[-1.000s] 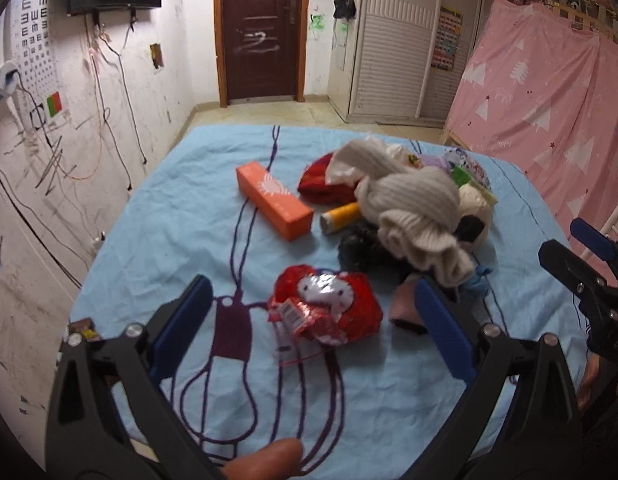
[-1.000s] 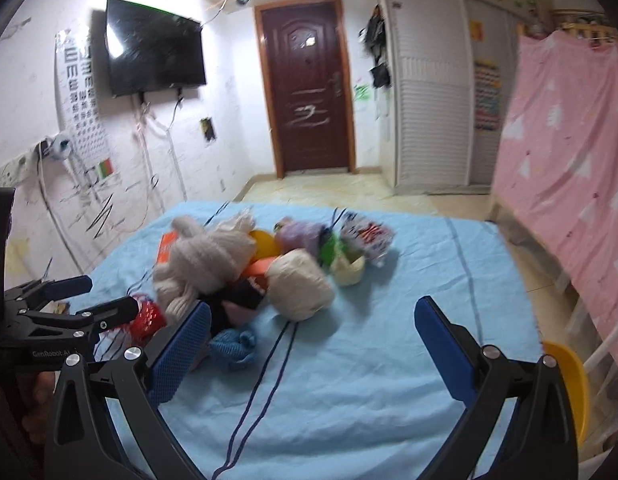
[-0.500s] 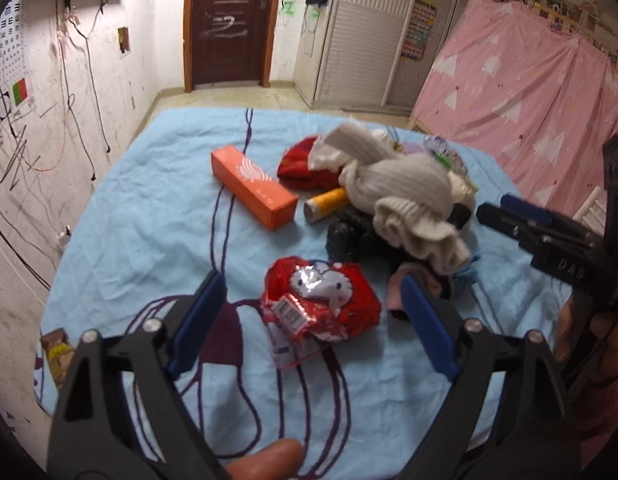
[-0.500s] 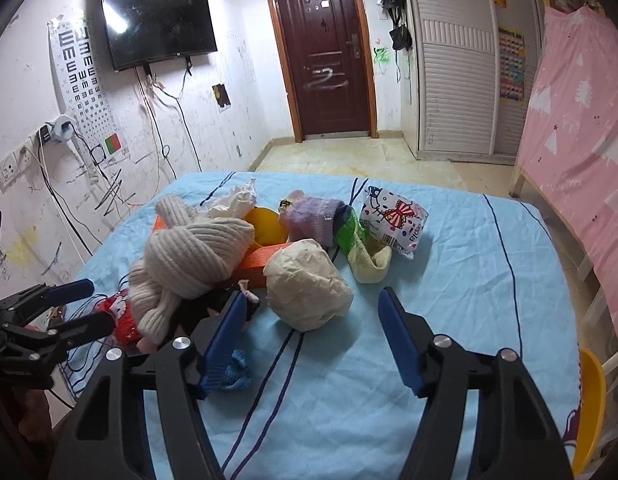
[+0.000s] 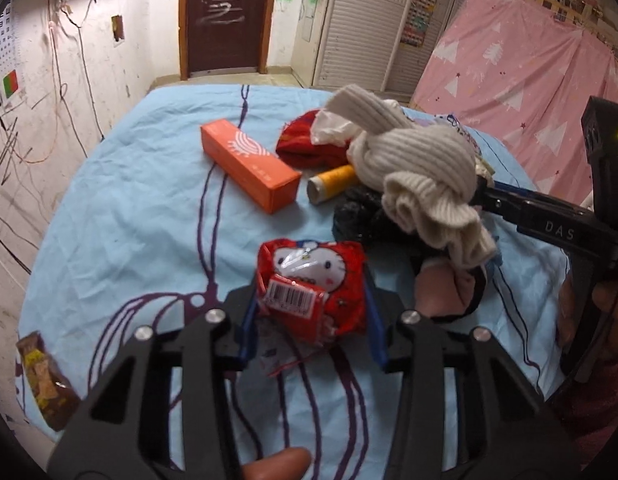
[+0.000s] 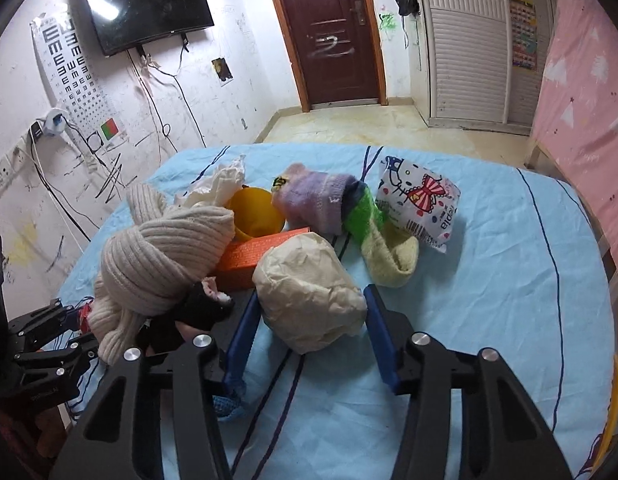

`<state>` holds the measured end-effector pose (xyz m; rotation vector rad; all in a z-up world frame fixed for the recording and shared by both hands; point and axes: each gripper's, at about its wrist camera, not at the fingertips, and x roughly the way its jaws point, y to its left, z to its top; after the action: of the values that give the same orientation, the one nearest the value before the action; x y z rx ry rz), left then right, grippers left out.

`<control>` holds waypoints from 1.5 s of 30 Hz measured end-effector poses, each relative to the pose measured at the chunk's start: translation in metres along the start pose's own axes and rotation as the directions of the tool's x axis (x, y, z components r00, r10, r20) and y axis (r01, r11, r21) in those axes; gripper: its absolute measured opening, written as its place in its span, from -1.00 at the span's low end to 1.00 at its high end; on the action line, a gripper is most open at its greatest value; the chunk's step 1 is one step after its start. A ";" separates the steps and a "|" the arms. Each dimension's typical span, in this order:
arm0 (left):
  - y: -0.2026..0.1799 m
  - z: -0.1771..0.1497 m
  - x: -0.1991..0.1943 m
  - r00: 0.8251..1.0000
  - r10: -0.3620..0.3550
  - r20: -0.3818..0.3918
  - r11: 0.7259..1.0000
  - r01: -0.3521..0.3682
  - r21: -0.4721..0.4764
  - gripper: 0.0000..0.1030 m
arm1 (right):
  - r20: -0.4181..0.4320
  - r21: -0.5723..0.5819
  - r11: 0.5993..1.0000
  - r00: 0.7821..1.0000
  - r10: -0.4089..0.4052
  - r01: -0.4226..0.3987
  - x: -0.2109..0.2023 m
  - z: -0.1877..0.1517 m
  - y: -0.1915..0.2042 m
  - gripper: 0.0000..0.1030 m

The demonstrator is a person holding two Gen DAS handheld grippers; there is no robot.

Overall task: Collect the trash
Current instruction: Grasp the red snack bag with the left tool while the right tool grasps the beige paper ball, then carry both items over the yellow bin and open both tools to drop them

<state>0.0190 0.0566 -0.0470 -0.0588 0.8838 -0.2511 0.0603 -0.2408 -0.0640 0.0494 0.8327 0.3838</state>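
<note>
While I look along my left gripper [image 5: 311, 320], its blue-padded fingers sit on either side of the crumpled red snack wrapper with a white cat face and a barcode label [image 5: 313, 284], and both pads press against the wrapper's sides, so the tongs are clamped on it. That wrapper lies on the light blue bedsheet with purple line drawings [image 5: 141, 216], just in front of a heap of clothes. Behind it lie a long orange cardboard box [image 5: 249, 170], a yellow cylinder-shaped tube [image 5: 333, 184] and a knotted cream ribbed knit garment [image 5: 421, 172]. A brown snack packet [image 5: 43, 380] lies at the sheet's near left edge, well apart from the rest.

Through the right wrist camera, my right gripper [image 6: 309, 336] has its fingers spread around a crumpled ball of cream-coloured paper [image 6: 309, 292]. The right pad touches the ball's edge; at the left pad I cannot tell whether there is contact, so I cannot say these tongs are gripping. Further back lie a white printed cat-figure wrapper with a red bow [image 6: 419, 200] and a purple, green and yellow knitted sock [image 6: 349, 212].
</note>
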 end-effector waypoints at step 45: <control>-0.358 0.075 0.028 0.904 -0.394 -0.168 0.801 0.427 0.420 -0.22 | 0.308 0.557 0.806 0.851 -0.426 0.201 -0.215 -0.111 -0.248 -0.11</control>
<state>0.0248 -0.3014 0.0349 0.1941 0.8596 -0.8699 -0.0735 -0.5587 -0.0334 0.4656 0.4741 -0.1848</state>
